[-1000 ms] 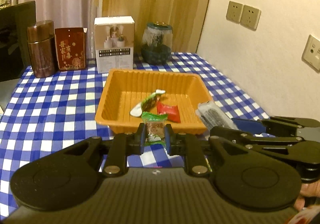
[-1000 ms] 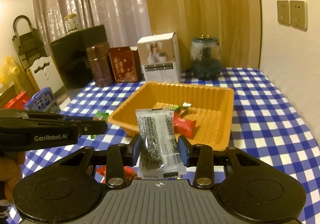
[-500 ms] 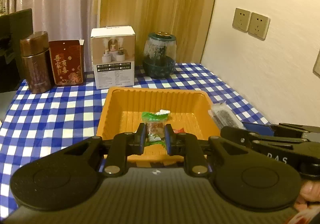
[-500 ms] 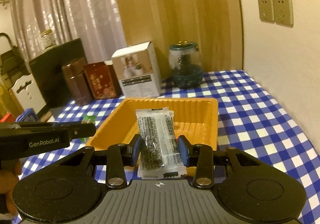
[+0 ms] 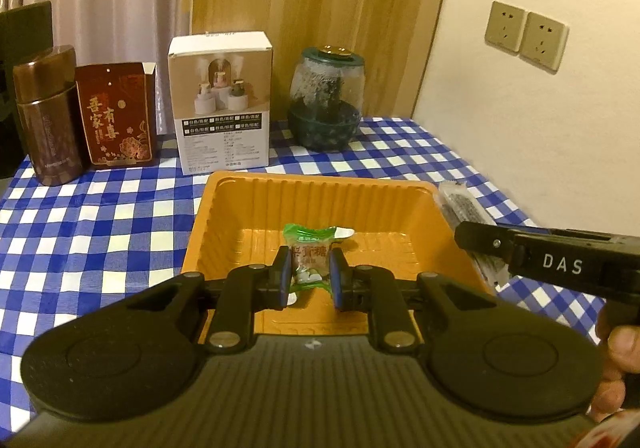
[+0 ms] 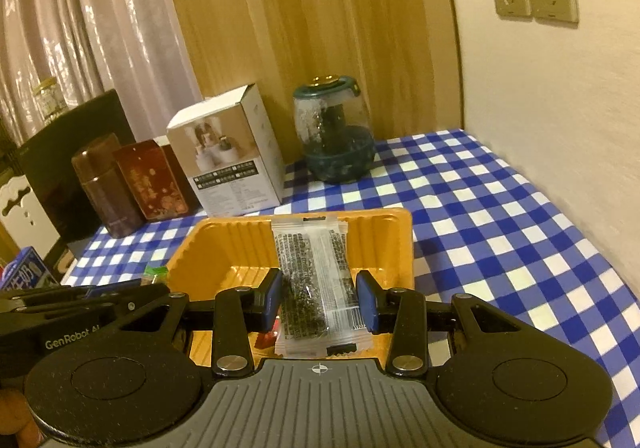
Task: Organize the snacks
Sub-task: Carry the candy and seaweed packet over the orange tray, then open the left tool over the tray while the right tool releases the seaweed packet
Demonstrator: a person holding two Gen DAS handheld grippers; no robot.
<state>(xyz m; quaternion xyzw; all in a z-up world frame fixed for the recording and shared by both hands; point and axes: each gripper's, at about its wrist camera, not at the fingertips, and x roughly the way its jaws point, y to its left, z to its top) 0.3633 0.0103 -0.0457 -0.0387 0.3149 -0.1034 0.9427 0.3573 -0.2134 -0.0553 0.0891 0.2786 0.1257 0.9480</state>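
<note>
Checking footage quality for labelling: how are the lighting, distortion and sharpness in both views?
Left wrist view: dim, warm orange light, fisheye-curved wall edge, candy print readable. Right wrist view: same orange cast, glare streaks on the curtain, strongly bowed wall edge, packet sharp.

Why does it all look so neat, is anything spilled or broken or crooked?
Nothing stands out. The boxes and jar stand upright behind the orange tray. The left gripper holds a green candy and the right gripper a clear snack packet over it.

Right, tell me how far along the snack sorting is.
Done: at least a red snack lies in the orange tray. In hand: left gripper holds a green candy, right gripper a clear seed packet, both over the tray. Left: releasing both.
</note>
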